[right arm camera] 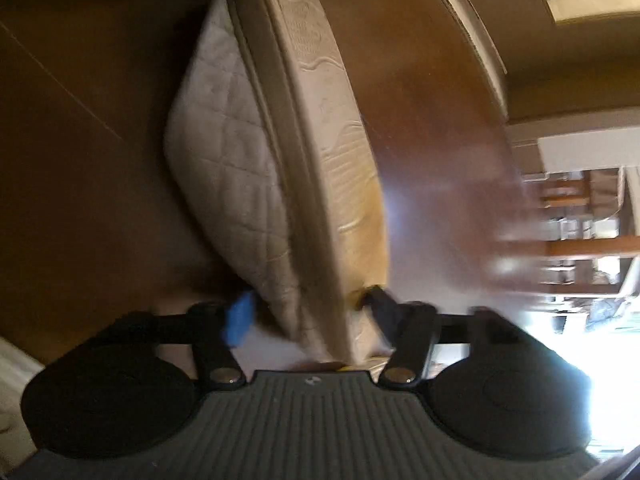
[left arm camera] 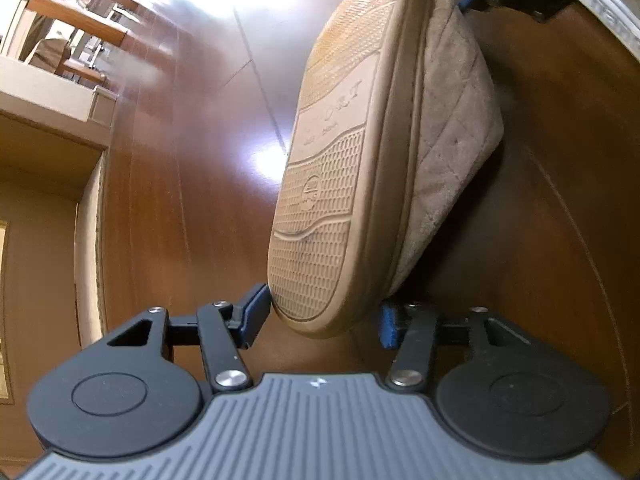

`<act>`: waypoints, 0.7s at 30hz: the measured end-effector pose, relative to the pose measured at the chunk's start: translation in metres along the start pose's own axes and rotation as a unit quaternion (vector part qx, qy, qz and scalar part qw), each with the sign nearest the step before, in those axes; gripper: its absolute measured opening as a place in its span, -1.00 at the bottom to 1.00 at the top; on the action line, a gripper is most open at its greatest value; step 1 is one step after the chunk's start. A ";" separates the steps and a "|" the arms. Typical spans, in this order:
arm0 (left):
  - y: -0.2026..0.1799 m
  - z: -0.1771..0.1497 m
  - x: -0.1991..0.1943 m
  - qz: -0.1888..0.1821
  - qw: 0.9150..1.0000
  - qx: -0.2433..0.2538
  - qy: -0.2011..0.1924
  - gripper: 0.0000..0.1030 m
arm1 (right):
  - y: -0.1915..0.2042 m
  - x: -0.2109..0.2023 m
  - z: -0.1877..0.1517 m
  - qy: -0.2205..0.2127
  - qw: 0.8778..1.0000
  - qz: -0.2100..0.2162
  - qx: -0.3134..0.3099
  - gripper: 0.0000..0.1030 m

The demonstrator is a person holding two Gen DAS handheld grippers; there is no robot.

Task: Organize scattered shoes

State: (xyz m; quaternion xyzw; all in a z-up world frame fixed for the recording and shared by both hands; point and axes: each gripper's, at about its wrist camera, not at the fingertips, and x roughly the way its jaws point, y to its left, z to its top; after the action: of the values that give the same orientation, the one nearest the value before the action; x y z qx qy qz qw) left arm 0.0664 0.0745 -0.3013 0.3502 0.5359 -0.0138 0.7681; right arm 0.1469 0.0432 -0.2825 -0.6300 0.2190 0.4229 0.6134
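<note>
Writing on the slipper's (left arm camera: 344, 152) tan rubber sole is the first thing we notice: raised letters across the middle, of which only "ORT" reads clearly, a smaller line under them too faint to read, and a round stamped logo on the heel tread whose words we cannot make out. The slipper is beige, with a quilted fabric upper, and it hangs on its side above the glossy brown wooden floor (left arm camera: 192, 160), sole turned toward the left wrist camera. Our left gripper (left arm camera: 320, 318) has its jaws around the heel end, one blue pad against the sole edge and the other behind the upper, pinching it. Our right gripper (right arm camera: 304, 314) grips the toe end, its jaws closed on the slipper (right arm camera: 256, 168); that view is blurred. Pale furniture panels (left arm camera: 52, 96) stand at the left edge, contents not visible.
</note>
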 end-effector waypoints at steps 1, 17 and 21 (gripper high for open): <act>0.006 0.000 -0.002 0.004 1.000 -0.009 0.001 -0.08 | -0.020 -0.005 0.002 -0.009 0.997 0.017 0.070 -0.26; 0.121 0.031 -0.046 -0.113 0.960 -0.250 -0.045 0.10 | -0.101 -0.043 -0.111 -0.007 0.586 0.239 0.775 0.49; 0.081 0.034 -0.050 -0.135 0.972 -0.189 -0.044 0.10 | -0.079 -0.085 -0.128 -0.016 0.597 0.195 0.778 0.58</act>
State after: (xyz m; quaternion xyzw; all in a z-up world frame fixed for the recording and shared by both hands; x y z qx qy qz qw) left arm 0.1050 0.0990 -0.2106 0.1223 0.5371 -0.0309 0.8341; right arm 0.1976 -0.0880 -0.1820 0.1504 0.5725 0.2118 0.7776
